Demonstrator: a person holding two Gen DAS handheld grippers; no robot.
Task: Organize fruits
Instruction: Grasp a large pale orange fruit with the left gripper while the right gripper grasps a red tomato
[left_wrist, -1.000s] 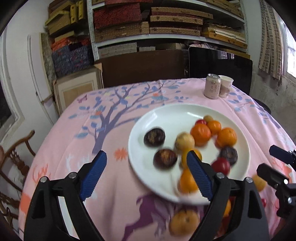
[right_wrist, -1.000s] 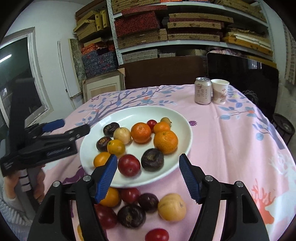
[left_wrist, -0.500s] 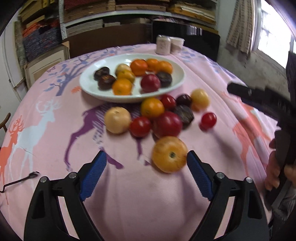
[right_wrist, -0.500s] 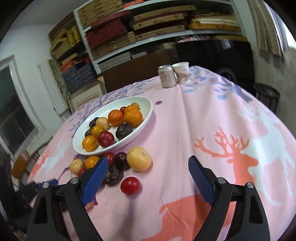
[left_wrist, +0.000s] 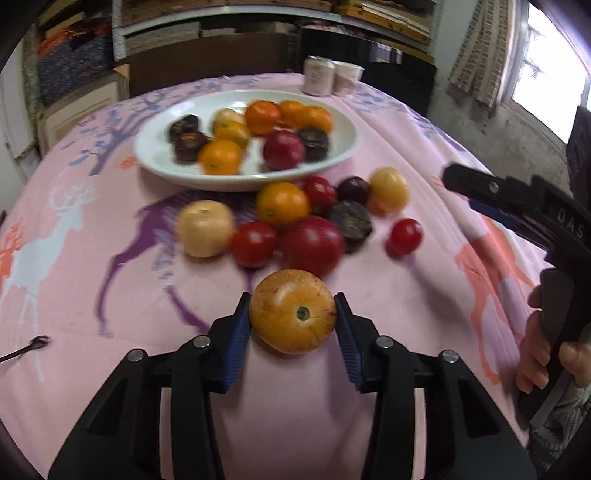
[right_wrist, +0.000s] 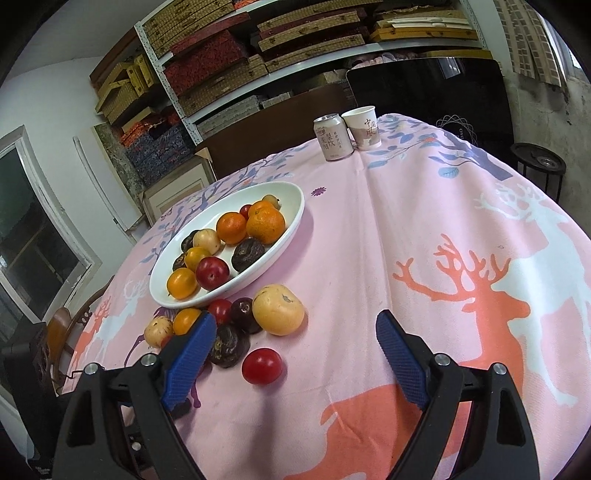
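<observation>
Your left tongs (left_wrist: 293, 314): closed on one orange-yellow fruit (left_wrist: 293, 311), blue pads touching it on both sides, stem end facing the camera, low over the bench (left_wrist: 92, 258) and nearest you of all the fruit. Your right tongs (right_wrist: 291, 363): spread wide, nothing between the pads, hovering over the pink deer-print cloth; in the left wrist view they show at the right edge (left_wrist: 476, 188), gripped by your hand (left_wrist: 543, 354). White plate (right_wrist: 291, 221): sits toward the far left of the bench, holding oranges, dark purple fruit, a red fruit and pale yellow ones, roughly ten in all. Loose pile, just beside the plate's near rim: a large pale yellow fruit (right_wrist: 279, 309), a dark purple fruit (right_wrist: 242, 314) touching it, a wrinkled dark fruit (right_wrist: 227, 345), a small red one (right_wrist: 219, 310), an orange one (right_wrist: 186, 320) and a pale speckled one (right_wrist: 158, 330), partly hidden behind your right tongs' left pad. One red fruit (right_wrist: 262, 365): lies apart from the pile, nearest your right tongs. Far edge of the bench: a drink can (right_wrist: 331, 137) and a paper cup (right_wrist: 364, 127), touching side by side. Behind: shelves (right_wrist: 258, 74) stacked with boxes.
</observation>
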